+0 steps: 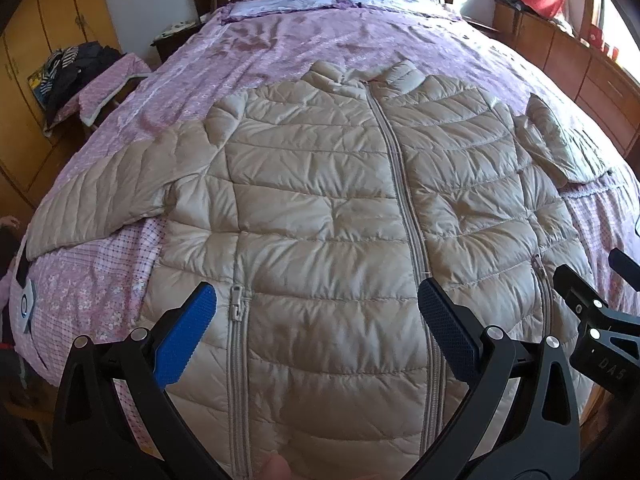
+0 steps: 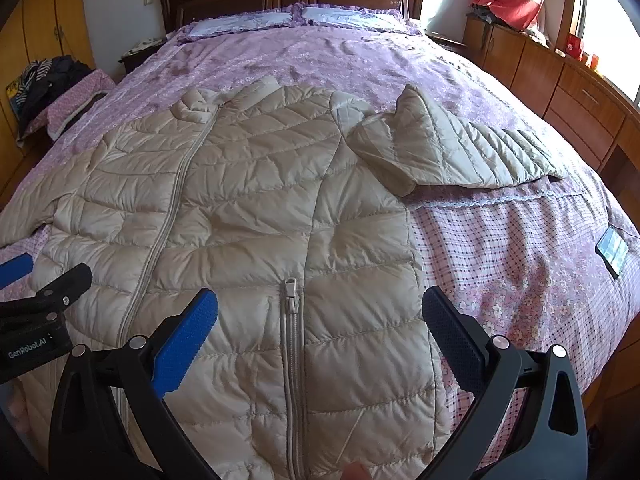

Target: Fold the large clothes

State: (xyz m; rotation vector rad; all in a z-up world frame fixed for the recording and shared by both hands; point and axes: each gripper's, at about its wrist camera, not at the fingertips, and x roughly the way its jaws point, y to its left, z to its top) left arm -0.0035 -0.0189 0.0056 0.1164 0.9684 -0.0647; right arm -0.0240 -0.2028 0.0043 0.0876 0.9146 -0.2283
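Fingers (image 1: 188,336) spread wide above beige jacket (image 1: 320,208), hem cut off below.

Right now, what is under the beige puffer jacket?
The jacket lies flat, front up and zipped, on the pink floral bedspread, which shows all around it. Anything between jacket and bedspread is covered.

A beige quilted puffer jacket (image 1: 320,208) is lying front-up and zipped shut on the bed (image 1: 280,44), its hem reaching the foot edge and its collar pointing toward the headboard. One sleeve is stretching out flat toward the bed's left edge; the other is lying bunched and creased toward the right edge.
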